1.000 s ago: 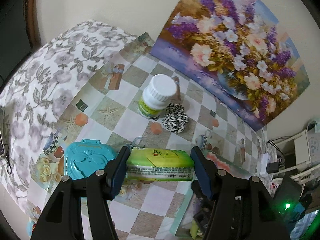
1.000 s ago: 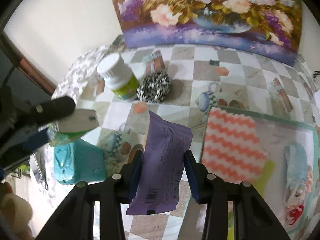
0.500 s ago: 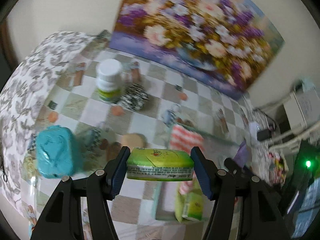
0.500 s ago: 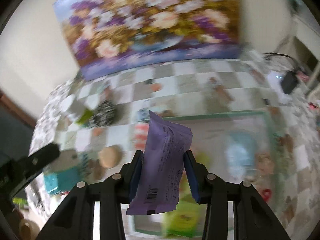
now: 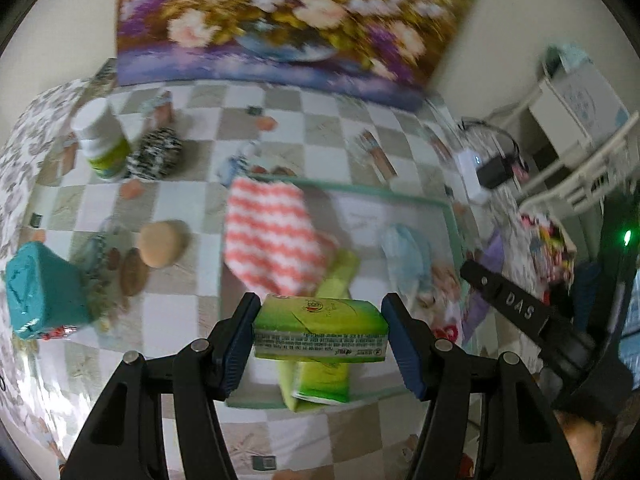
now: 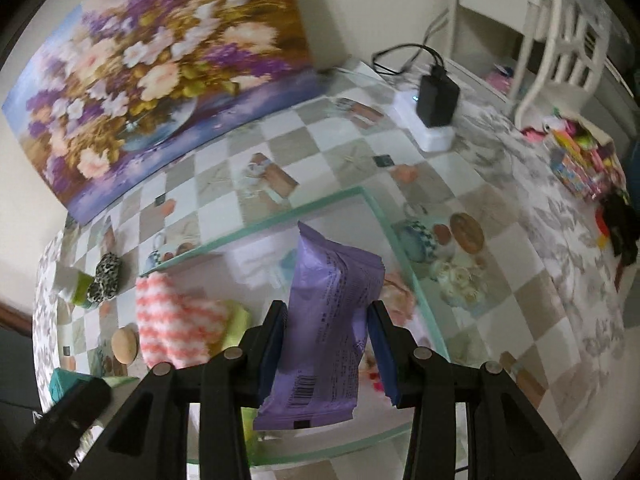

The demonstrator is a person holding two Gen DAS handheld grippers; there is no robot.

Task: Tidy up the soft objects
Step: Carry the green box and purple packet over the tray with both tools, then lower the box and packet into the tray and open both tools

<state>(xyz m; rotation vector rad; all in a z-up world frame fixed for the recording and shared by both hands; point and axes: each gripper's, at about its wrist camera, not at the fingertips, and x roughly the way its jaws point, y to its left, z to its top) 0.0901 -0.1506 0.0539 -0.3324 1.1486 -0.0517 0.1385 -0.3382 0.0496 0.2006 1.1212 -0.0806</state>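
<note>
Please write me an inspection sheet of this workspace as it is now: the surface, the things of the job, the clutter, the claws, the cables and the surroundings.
Surface: table with checkered printed cover; green-rimmed tray lies on it.
Job's things: green tissue pack in the left claw; purple packet in the right claw; striped cloth and a second green pack already in the tray.
Clutter: white bottle, spotted scrunchie, tan round object, teal box, all outside the tray.
Claws: both shut on their items, held above the tray.
Cables: black adapter on a white power strip, black cable behind.
Surroundings: flower painting against the wall; white chair.
</note>
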